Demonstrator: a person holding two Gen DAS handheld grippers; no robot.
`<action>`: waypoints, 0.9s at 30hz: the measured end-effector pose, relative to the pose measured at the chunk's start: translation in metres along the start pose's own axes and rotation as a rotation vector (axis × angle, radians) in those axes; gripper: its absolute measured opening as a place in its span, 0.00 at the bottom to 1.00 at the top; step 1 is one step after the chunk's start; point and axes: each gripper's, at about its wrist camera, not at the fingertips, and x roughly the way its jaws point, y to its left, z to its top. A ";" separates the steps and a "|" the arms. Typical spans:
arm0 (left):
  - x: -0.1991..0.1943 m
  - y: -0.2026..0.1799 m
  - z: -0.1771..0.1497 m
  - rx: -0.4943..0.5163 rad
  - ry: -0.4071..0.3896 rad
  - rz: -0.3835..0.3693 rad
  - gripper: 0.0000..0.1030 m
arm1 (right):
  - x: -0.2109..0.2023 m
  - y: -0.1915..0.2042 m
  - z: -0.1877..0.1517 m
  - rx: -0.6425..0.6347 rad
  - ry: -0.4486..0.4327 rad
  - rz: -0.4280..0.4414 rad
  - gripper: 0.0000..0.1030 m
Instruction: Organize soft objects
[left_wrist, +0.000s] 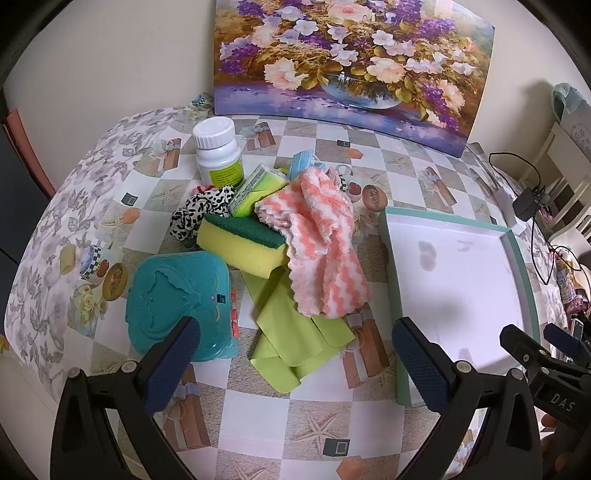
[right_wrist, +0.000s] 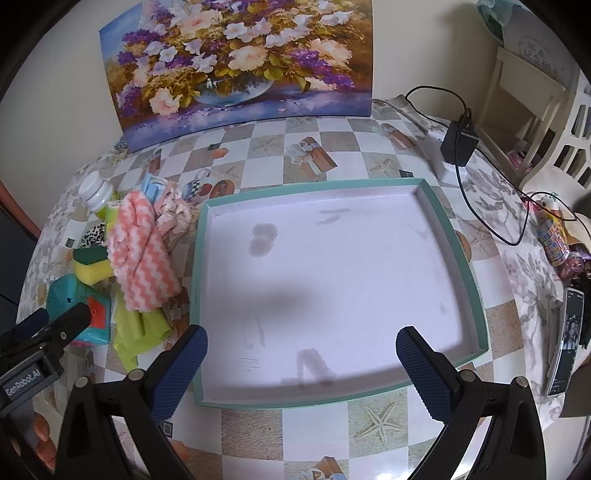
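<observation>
A pile of soft things lies on the table in the left wrist view: a pink-and-white zigzag cloth (left_wrist: 321, 243), a yellow sponge with a green top (left_wrist: 243, 245), a lime green cloth (left_wrist: 295, 332), a black-and-white spotted scrunchie (left_wrist: 201, 212) and a second sponge (left_wrist: 258, 188). A shallow teal-rimmed tray (left_wrist: 517, 258) stands to their right, with nothing in it. My left gripper (left_wrist: 295, 365) is open above the green cloth. My right gripper (right_wrist: 301, 373) is open over the tray's (right_wrist: 458, 236) near edge. The pink cloth (right_wrist: 140, 258) shows left of it.
A white pill bottle (left_wrist: 218, 151) and a teal plastic box (left_wrist: 177, 299) sit by the pile. A flower painting (left_wrist: 354, 62) leans on the wall behind. A charger with cables (right_wrist: 458, 142) and a phone (right_wrist: 565, 343) lie to the tray's right.
</observation>
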 end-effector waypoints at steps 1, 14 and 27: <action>0.000 0.000 0.000 -0.001 -0.001 -0.002 1.00 | 0.000 0.000 0.000 0.001 0.001 -0.001 1.00; -0.014 0.018 0.023 -0.034 -0.014 -0.024 1.00 | -0.003 -0.003 0.011 0.035 -0.028 0.002 1.00; 0.005 0.067 0.086 -0.054 0.081 -0.086 0.99 | -0.020 0.060 0.067 -0.065 -0.117 0.192 1.00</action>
